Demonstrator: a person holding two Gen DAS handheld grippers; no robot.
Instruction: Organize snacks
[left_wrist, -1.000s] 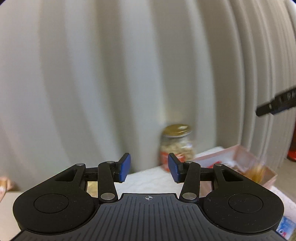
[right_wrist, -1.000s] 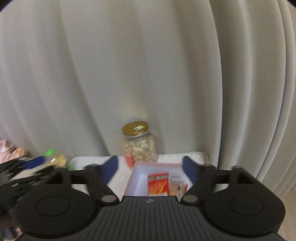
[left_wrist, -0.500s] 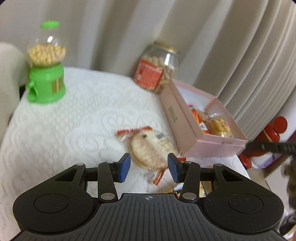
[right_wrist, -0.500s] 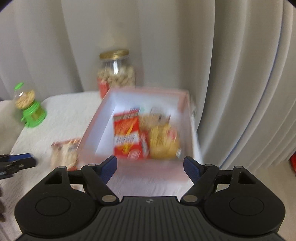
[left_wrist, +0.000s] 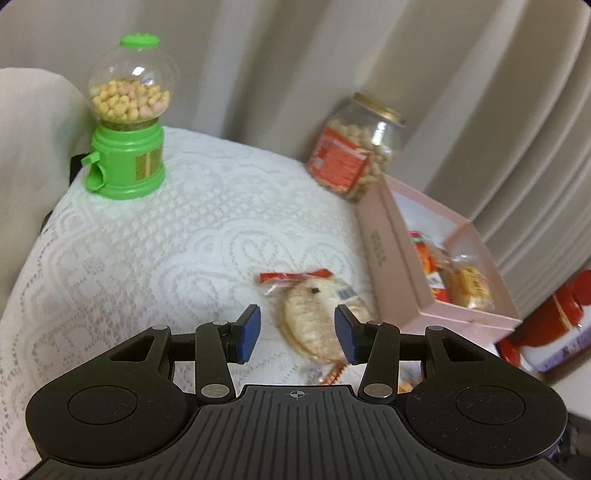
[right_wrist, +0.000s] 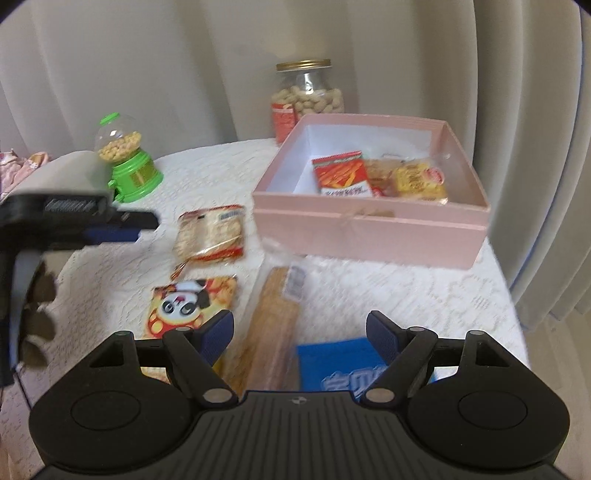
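A pink box (right_wrist: 369, 225) sits at the table's back right and holds a red snack pack (right_wrist: 341, 173) and a yellow pack (right_wrist: 419, 181); it also shows in the left wrist view (left_wrist: 384, 258). A clear rice cracker pack (left_wrist: 314, 317) lies between the fingers of my open left gripper (left_wrist: 297, 334), which hovers just above it. In the right wrist view the same pack (right_wrist: 212, 230) lies left of the box. My right gripper (right_wrist: 301, 332) is open and empty above a long biscuit pack (right_wrist: 275, 325), a panda pack (right_wrist: 184, 302) and a blue pack (right_wrist: 340, 365).
A green candy dispenser (left_wrist: 123, 125) stands at the back left and a peanut jar (left_wrist: 354, 147) behind the box. The table has a white lace cloth (left_wrist: 147, 251). Curtains hang behind. A red bottle (left_wrist: 554, 314) stands off the right edge.
Both grippers have tilted down from the curtains to the table. The left gripper has come closer to the rice cracker pack. The right view now shows the front packs.
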